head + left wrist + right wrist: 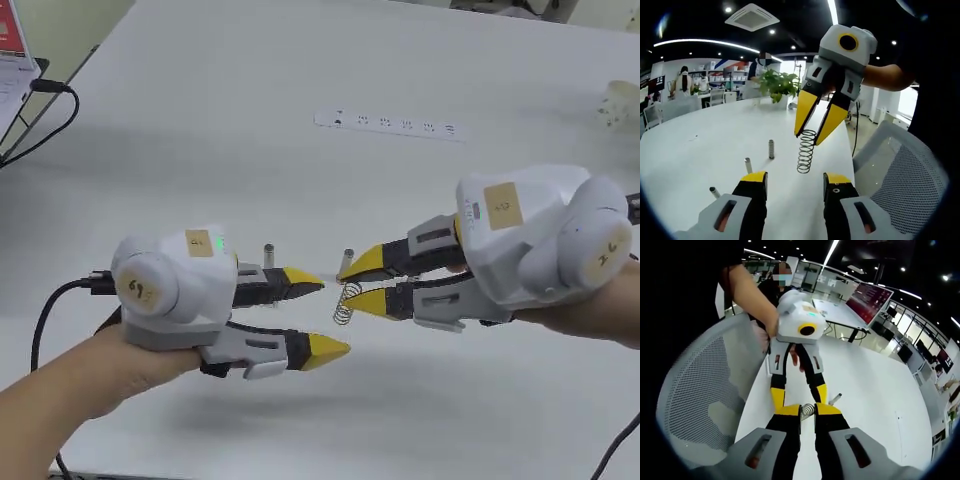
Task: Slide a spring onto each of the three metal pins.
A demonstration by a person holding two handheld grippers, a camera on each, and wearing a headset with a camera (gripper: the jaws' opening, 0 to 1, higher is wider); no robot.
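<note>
A small metal spring (343,310) hangs down from my right gripper (346,288), which is shut on the spring's upper end just above the white table (300,80). The left gripper view has the spring (805,155) dangling between the right gripper's yellow tips (807,138). My left gripper (331,316) faces it from the left, open and holding nothing; its tips (796,177) sit just short of the spring. Three short metal pins stand on the table: one ribbed-looking (771,148), two plain (748,165) (714,191). Two pins (268,252) (348,258) are visible behind the jaws.
A white power strip (390,124) lies at the table's far middle. A black cable (50,120) and a laptop edge (15,50) are far left, a pale cup (620,100) far right. A grey mesh chair (900,170) stands beside the table.
</note>
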